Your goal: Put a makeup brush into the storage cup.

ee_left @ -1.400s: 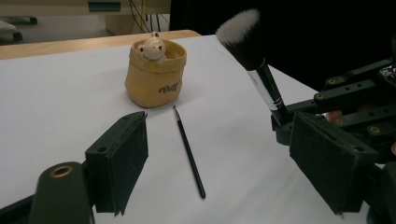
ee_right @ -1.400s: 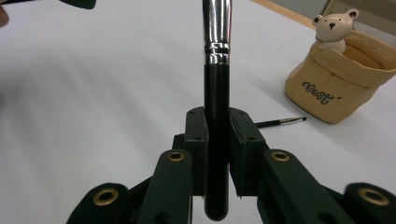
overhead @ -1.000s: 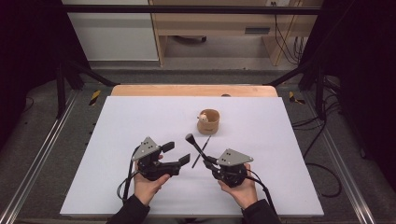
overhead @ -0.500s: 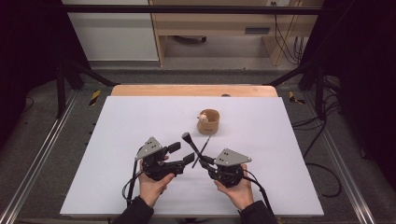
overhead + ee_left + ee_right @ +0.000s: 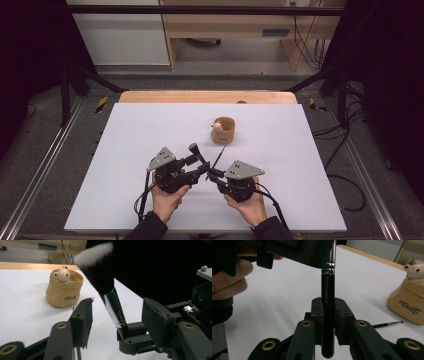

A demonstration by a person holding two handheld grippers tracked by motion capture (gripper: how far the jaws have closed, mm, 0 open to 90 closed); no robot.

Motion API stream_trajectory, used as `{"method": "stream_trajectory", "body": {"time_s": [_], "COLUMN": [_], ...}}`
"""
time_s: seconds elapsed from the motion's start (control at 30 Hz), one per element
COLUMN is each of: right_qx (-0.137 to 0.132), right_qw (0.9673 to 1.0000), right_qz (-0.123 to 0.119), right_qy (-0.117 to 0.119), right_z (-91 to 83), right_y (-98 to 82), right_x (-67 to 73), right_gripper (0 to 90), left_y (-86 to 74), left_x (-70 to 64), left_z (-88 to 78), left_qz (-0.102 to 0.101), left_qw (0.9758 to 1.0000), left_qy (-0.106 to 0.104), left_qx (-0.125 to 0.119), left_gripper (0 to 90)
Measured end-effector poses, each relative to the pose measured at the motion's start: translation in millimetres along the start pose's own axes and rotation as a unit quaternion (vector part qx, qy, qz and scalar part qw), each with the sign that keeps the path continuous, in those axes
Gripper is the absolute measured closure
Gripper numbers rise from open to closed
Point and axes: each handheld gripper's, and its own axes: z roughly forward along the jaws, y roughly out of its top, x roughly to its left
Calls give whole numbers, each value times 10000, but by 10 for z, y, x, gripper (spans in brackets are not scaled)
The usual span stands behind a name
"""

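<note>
My right gripper (image 5: pixel 213 174) (image 5: pixel 328 307) is shut on the black handle of a makeup brush (image 5: pixel 328 290). The brush stands tilted, with its dark, white-tipped head (image 5: pixel 96 262) (image 5: pixel 194 148) up. My left gripper (image 5: pixel 199 165) (image 5: pixel 117 312) straddles the brush's silver ferrule (image 5: pixel 113 305). Its jaws have just been closing. A gap still shows between the ferrule and the pads (image 5: pixel 86 315) on each side. A tan cup with a small bear figure (image 5: pixel 223 130) (image 5: pixel 64 287) (image 5: pixel 409 302) stands on the white table beyond the grippers.
A thin brush (image 5: pixel 220 154) (image 5: pixel 387 324) lies flat on the table between the cup and the grippers. The white table top (image 5: pixel 125 150) ends in a wooden strip (image 5: pixel 200 97) at the far edge. Metal rails and cables run beside the table.
The left gripper's jaws have narrowed around the brush and edged slightly toward the right gripper. The right gripper and the brush have stayed put.
</note>
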Motion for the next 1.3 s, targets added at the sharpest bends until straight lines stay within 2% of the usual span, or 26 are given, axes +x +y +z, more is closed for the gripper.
{"method": "stream_trajectory", "body": {"time_s": [0.3,0.7,1.3], "right_qx": [-46,-115,-57], "right_qw": [9999,9997,9996], "right_qz": [34,71,46], "right_qy": [125,214,255], "right_z": [26,33,54], "right_y": [-4,-7,-12], "right_x": [35,54,66], "right_gripper": [790,791,786], "left_y": [-3,-4,-8], "left_x": [16,30,-14], "left_z": [-16,-50,-58], "left_qz": [-191,-267,-137], "left_qw": [9998,9995,9996], "left_qy": [-65,-9,-175], "left_qx": [-29,-138,-146], "left_gripper": [563,713,763]}}
